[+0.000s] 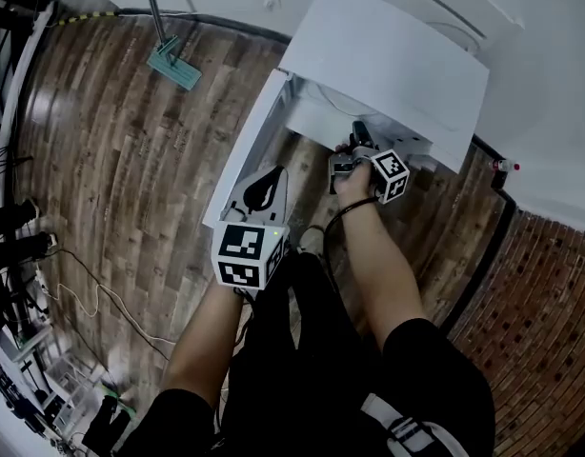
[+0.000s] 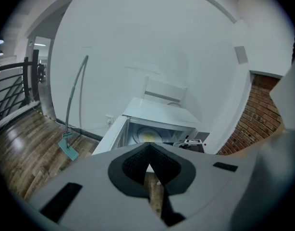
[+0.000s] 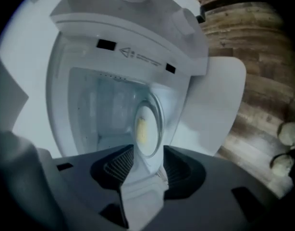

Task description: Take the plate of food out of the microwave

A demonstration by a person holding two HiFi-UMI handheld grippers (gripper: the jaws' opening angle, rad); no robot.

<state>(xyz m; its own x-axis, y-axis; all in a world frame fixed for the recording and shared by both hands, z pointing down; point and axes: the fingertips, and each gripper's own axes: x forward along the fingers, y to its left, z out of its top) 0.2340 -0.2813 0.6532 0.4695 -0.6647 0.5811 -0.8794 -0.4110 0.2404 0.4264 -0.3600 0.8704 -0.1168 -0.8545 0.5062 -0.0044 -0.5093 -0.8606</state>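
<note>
The white microwave (image 1: 388,55) stands with its door (image 1: 245,146) swung open to the left. Inside it lies a pale plate (image 3: 146,129) with yellow food (image 3: 141,131) on it; the left gripper view shows the same plate (image 2: 147,136) from farther off. My right gripper (image 3: 146,154) is at the mouth of the oven, rolled on its side, jaws open, with the plate's near rim just beyond the gap and no pad pressing on it. In the head view the right gripper (image 1: 359,133) reaches into the opening. My left gripper (image 1: 264,190) hangs back by the door, shut and empty (image 2: 148,150).
A teal floor mop (image 1: 173,65) leans against the white wall at the left. A brick wall (image 1: 540,322) and a black cable (image 1: 502,217) run along the right. A black railing (image 2: 13,88) stands at the far left above the wooden floor (image 1: 131,188).
</note>
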